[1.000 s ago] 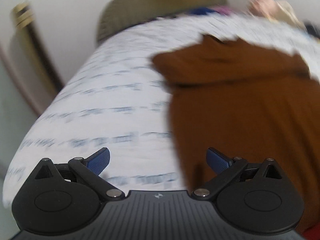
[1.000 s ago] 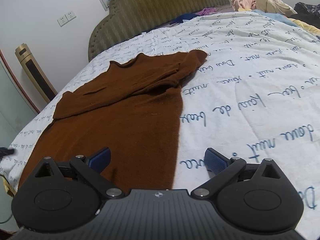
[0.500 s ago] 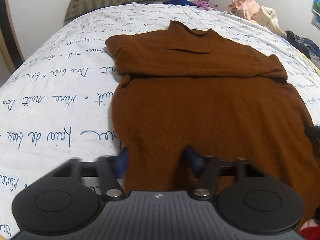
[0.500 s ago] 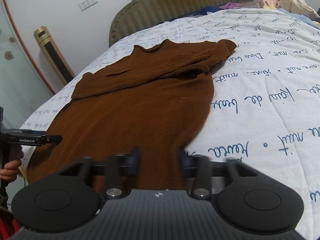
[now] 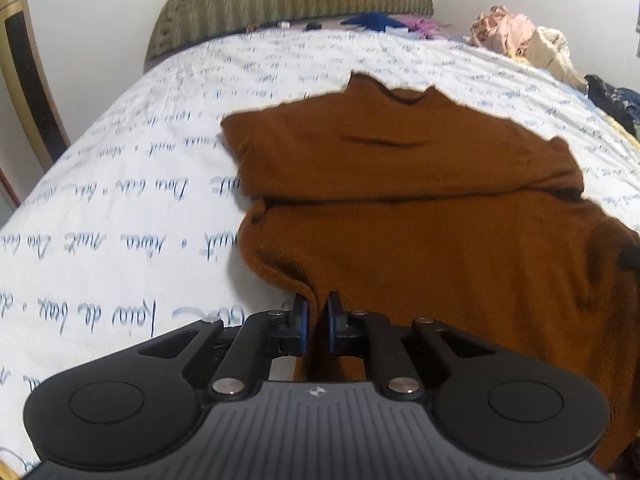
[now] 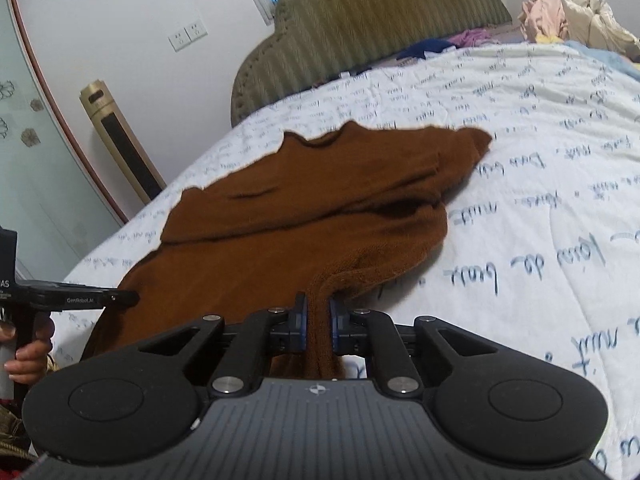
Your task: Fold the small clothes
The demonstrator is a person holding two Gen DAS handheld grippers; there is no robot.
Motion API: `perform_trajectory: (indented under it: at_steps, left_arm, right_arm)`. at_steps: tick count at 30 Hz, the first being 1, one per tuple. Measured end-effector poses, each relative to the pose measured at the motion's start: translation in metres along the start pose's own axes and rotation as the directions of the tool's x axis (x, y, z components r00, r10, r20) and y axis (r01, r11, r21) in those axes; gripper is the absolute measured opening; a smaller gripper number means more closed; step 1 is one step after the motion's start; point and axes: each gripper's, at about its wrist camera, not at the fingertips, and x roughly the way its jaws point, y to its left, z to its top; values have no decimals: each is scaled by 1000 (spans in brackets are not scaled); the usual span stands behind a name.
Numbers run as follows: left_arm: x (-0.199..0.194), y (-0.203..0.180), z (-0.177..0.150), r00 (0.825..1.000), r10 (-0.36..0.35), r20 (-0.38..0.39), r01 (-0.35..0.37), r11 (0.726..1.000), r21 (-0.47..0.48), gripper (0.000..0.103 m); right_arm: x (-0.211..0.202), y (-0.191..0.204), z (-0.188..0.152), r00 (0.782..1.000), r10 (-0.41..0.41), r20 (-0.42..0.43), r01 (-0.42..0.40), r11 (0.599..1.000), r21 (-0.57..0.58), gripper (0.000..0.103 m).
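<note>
A brown sweater [image 5: 420,208] lies on the white bedspread with its sleeves folded across the chest; it also shows in the right wrist view [image 6: 304,216]. My left gripper [image 5: 318,320] is shut on the sweater's near left hem corner, and the cloth rises in a ridge between the blue pads. My right gripper [image 6: 318,320] is shut on the near right hem corner, lifted a little. The left gripper [image 6: 72,300] shows from the side in the right wrist view, held by a hand.
The white bedspread [image 5: 120,208] has blue script print. An olive headboard [image 6: 380,28] stands at the far end. A pile of clothes [image 5: 520,40] lies at the far right. A gold tower unit [image 6: 120,144] stands beside the bed at the left.
Both grippers went from wide open to shut on the sweater's hem corners. The hem has lifted and bunched up at both corners.
</note>
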Motion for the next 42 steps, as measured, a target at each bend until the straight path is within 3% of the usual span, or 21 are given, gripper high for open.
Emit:
perform_trajectory:
  at_steps: [4, 12, 17, 20, 21, 22, 24, 26, 28, 30, 33, 36, 42]
  left_arm:
    - [8, -5, 16, 1000, 16, 13, -16, 1000, 6, 9]
    - [32, -17, 43, 997, 75, 27, -76, 996, 35, 9]
    - [49, -18, 47, 995, 100, 11, -100, 994, 37, 10]
    - [53, -17, 42, 994, 106, 6, -106, 993, 46, 12]
    - [52, -16, 40, 995, 103, 7, -103, 993, 52, 12]
    - [50, -14, 37, 995, 97, 7, -98, 994, 54, 14]
    - [44, -8, 32, 995, 97, 15, -98, 994, 51, 23]
    - [36, -1, 26, 994, 105, 26, -106, 993, 47, 49]
    - [27, 7, 16, 992, 118, 46, -120, 992, 48, 66]
    - [19, 14, 3, 991, 123, 47, -126, 990, 58, 66]
    - [12, 25, -17, 995, 98, 14, -99, 994, 57, 66]
    - [4, 35, -39, 1000, 20, -16, -20, 999, 29, 66]
    - [-14, 33, -72, 995, -102, -3, 102, 995, 16, 66]
  right_arm:
    - [6, 0, 14, 999, -22, 26, 22, 1000, -12, 15]
    - [31, -8, 38, 984, -158, 79, 162, 986, -46, 11]
    - [41, -21, 39, 979, -195, 67, 196, 981, -7, 11]
    - [39, -24, 32, 987, -157, 44, 155, 987, 33, 19]
    - [37, -25, 29, 988, -152, 38, 151, 988, 38, 29]
    - [33, -25, 25, 987, -156, 37, 154, 987, 38, 38]
    - [26, -25, 18, 986, -164, 31, 162, 986, 38, 45]
    - [18, -27, 10, 988, -153, 17, 152, 987, 52, 46]
    - [9, -31, 2, 993, -121, -6, 121, 990, 78, 47]
    - [2, -33, -6, 996, -87, -28, 89, 991, 97, 50]
    - [-6, -35, -18, 997, -23, -68, 32, 991, 127, 54]
    - [-14, -35, -29, 996, 11, -93, 4, 988, 157, 54]
    - [-25, -19, -46, 990, 40, -135, -20, 989, 143, 54]
